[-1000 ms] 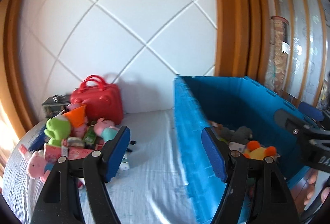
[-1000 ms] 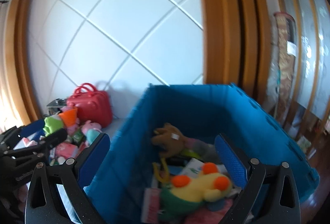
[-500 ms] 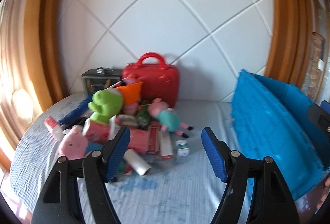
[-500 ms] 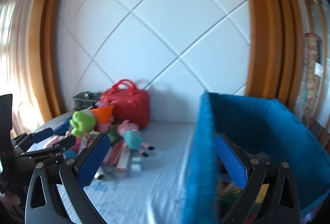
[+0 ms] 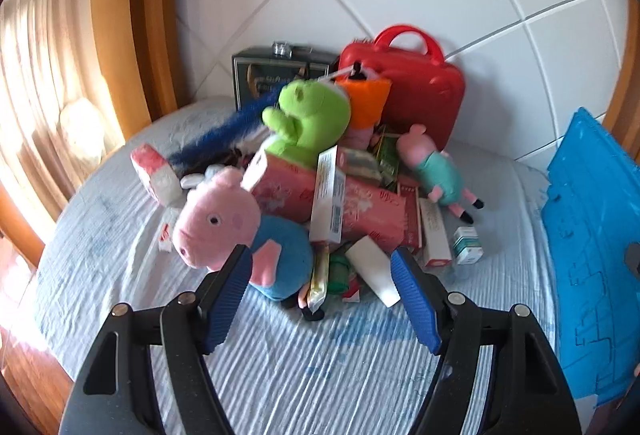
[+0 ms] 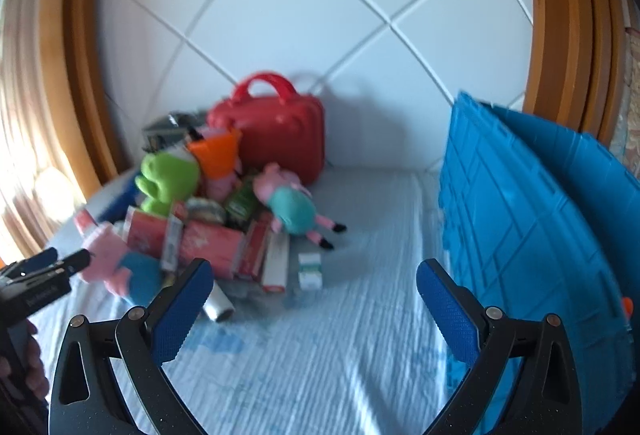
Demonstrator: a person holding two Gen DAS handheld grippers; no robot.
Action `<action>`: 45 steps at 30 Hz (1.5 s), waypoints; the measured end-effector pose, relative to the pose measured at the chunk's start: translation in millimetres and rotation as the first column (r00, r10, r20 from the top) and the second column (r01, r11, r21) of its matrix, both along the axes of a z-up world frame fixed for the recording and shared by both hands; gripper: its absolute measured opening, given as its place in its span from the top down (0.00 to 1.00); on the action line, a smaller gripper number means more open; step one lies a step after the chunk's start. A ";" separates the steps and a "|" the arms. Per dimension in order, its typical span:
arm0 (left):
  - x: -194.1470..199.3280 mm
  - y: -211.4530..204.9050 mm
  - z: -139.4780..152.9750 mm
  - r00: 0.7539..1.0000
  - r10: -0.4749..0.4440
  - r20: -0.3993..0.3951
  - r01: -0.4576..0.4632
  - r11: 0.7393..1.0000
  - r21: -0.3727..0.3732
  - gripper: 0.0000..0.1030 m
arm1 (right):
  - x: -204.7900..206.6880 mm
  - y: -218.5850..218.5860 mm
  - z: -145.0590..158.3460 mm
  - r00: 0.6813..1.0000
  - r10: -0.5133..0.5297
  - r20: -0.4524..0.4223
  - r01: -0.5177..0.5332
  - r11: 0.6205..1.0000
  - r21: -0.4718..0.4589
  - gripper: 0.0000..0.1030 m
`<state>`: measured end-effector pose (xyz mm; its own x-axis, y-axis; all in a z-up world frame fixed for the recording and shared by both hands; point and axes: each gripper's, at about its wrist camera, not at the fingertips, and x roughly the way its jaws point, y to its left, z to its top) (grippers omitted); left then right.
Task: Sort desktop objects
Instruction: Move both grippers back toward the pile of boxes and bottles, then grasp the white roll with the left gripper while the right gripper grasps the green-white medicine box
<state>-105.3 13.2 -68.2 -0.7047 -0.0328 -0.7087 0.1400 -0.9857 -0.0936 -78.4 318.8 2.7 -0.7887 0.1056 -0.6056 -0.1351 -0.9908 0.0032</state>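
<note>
A pile of toys and boxes lies on the pale blue cloth. My left gripper [image 5: 320, 295] is open and empty, just in front of the pile's near edge. Between its fingers I see a pink pig plush in blue [image 5: 236, 231], a white tube [image 5: 374, 271] and a long white box [image 5: 329, 195] leaning on a red carton [image 5: 352, 207]. A green frog plush [image 5: 308, 119] tops the pile. My right gripper [image 6: 312, 299] is open and empty above the cloth, between the pile [image 6: 208, 227] and the blue crate [image 6: 532, 235].
A red carry case [image 5: 416, 87] and a dark box [image 5: 276, 71] stand behind the pile against the white panelled wall. A small pig plush in teal [image 5: 440, 167] and a small green-white box [image 5: 468, 245] lie right of the pile. The blue crate's wall [image 5: 592, 235] stands at right.
Both grippers have swung left from over the blue crate toward the toy pile. The left one has moved in close to the pile. Both stay open and empty.
</note>
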 end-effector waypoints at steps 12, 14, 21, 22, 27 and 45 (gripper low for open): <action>-68.5 34.5 -95.4 0.965 -0.020 0.263 -0.001 0.997 0.080 0.31 | -70.9 45.7 -93.4 0.975 0.003 0.222 0.006 0.999 -0.039 0.00; -83.6 43.0 -108.2 0.955 -0.030 0.296 0.003 0.996 0.091 0.31 | -85.9 51.9 -108.5 0.967 0.010 0.255 0.004 0.998 -0.055 0.00; -141.5 78.8 -151.1 0.923 -0.061 0.380 0.035 0.996 0.076 0.31 | -137.2 60.7 -160.9 0.942 0.004 0.336 0.022 0.997 -0.075 0.00; -146.8 82.5 -156.0 0.918 -0.067 0.391 0.041 0.996 0.075 0.31 | -143.6 60.7 -166.7 0.939 0.009 0.343 0.023 0.996 -0.089 0.00; -165.9 93.0 -181.6 0.905 -0.079 0.419 0.065 0.997 0.049 0.31 | -179.2 51.1 -198.0 0.919 0.040 0.392 0.008 0.992 -0.122 0.00; -139.8 98.3 -194.9 0.889 -0.185 0.419 0.199 0.980 0.010 0.56 | -195.8 27.5 -229.5 0.868 0.117 0.482 -0.056 0.989 -0.140 0.62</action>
